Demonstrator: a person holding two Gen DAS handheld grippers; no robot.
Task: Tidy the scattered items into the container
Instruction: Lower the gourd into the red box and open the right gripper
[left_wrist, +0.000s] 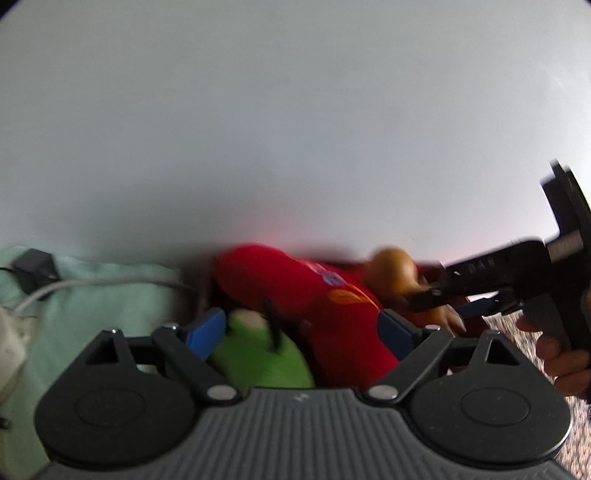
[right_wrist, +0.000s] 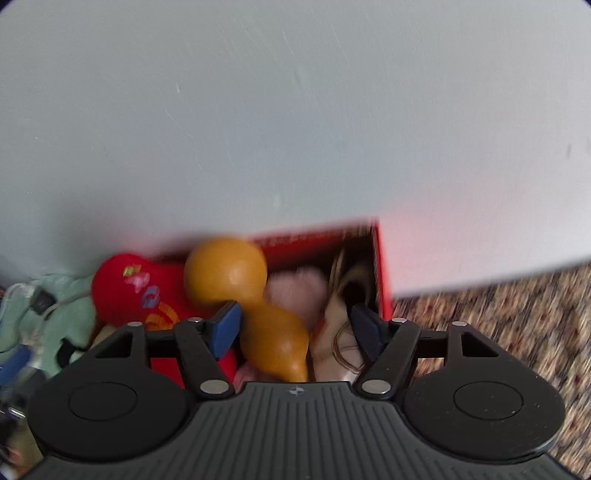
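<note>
Red box sat vs pale wall, on patterned carpet; only far wall + right wall of box seen clearly from R wrist view. Packed full: orange gourd-shaped toy upright-ish in middle, round head above narrower body; pink fluffy item just behind/right of it; doll w/ long brown hair vs right wall. Red plush w/ coloured print leaned at left edge of box — inside or half over rim, couldn't tell (blur).

R gripper stood fairly wide, blue pads either side of gourd's lower body; left pad close to it, right pad apart, nearer doll. No squeeze seen, nothing held.

L gripper spread wide, nothing clamped. Red plush + green plush lay betw. its blue fingers, pads not pressing either. Green one nearest cam, partly under red.

From L view: R gripper came in from right, person's hand on its handle. Gourd behind red plush.

Left of box: mint-green cloth w/ white cable + small dark plug on top.
</note>
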